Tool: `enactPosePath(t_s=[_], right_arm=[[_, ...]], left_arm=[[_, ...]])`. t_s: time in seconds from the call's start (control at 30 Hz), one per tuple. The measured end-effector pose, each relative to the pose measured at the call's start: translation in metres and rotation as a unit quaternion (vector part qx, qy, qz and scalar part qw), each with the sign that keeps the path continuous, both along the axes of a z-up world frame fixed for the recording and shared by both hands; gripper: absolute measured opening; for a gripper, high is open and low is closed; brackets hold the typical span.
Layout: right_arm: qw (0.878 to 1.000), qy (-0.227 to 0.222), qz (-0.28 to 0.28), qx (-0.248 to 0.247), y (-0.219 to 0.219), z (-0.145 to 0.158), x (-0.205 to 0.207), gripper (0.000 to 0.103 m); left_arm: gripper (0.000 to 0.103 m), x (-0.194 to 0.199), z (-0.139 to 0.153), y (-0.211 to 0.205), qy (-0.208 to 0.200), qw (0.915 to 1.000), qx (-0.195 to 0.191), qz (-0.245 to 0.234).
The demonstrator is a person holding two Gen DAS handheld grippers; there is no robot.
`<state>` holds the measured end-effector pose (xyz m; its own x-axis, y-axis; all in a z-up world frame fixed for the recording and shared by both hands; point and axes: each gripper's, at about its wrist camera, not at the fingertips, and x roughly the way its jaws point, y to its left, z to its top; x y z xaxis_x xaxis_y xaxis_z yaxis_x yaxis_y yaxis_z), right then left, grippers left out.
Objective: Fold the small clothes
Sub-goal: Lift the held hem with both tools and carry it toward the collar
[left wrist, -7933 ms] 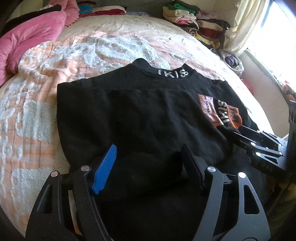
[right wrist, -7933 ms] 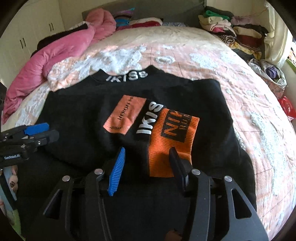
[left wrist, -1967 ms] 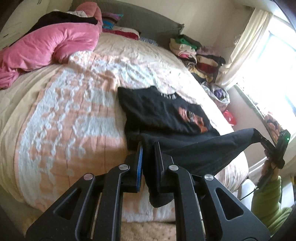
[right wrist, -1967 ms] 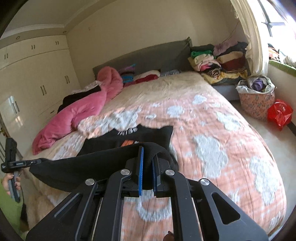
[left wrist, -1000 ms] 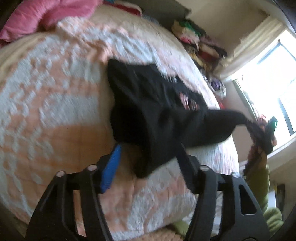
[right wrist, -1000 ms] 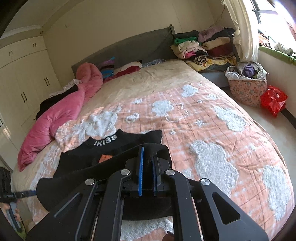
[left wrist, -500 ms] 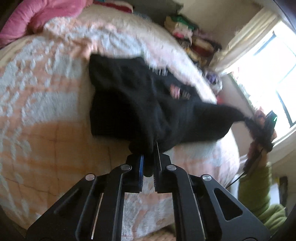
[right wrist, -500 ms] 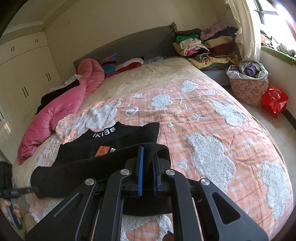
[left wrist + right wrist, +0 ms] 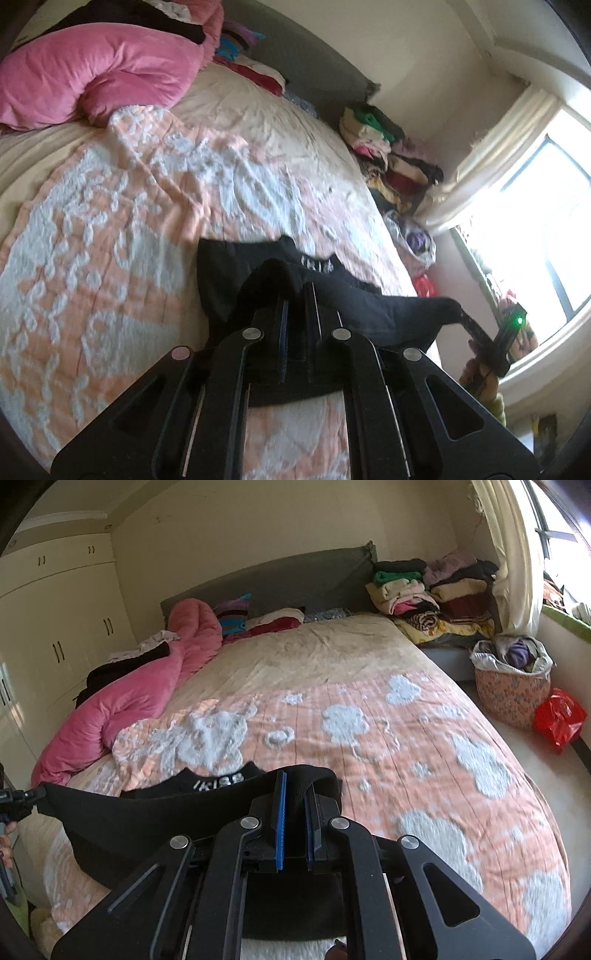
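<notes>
A small black sweatshirt [image 9: 236, 273] with a white-lettered collar lies on the peach and white bedspread [image 9: 110, 229]. My left gripper [image 9: 297, 295] is shut on its lower hem, which is lifted and stretched taut toward the right gripper seen at the right [image 9: 476, 328]. In the right wrist view my right gripper [image 9: 295, 786] is shut on the other end of the black hem [image 9: 147, 812], held above the collar [image 9: 218, 781]. The left gripper shows at the left edge [image 9: 22, 797]. The orange print is hidden under the lifted hem.
A pink quilt [image 9: 140, 698] lies along the bed's left side. Stacks of folded clothes [image 9: 432, 590] sit at the head's right corner. A floral basket [image 9: 509, 686] and red bag [image 9: 559, 716] stand on the floor by the window.
Both grippers, shut on the hem, have carried it up and forward over the sweatshirt toward the collar. A second ago the left gripper stood open; it shut on the hem again.
</notes>
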<state>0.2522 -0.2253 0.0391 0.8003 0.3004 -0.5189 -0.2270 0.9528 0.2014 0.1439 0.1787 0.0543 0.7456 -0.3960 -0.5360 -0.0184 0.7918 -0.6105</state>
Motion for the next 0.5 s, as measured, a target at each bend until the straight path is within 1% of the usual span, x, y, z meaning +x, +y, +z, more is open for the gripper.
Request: enactPosePath(t_s=[0.13, 0.3, 0.5], right_arm=[[1.000, 0.011, -0.012, -0.003, 0.004, -0.003, 0.025, 0.007], [0.999, 0.031, -0.019, -0.018, 0.010, -0.017, 0.050, 0.007], [0.998, 0.046, -0.025, -0.029, 0.016, -0.036, 0.066, 0.007]], left_arm=[[0.002, 0.020, -0.005, 0.006, 0.006, 0.9998, 0.004, 0.019], [0.002, 0.039, -0.025, 0.009, 0.023, 0.9986, 0.019, 0.043], [0.002, 0.054, -0.042, 0.007, 0.037, 0.9971, 0.039, 0.054]])
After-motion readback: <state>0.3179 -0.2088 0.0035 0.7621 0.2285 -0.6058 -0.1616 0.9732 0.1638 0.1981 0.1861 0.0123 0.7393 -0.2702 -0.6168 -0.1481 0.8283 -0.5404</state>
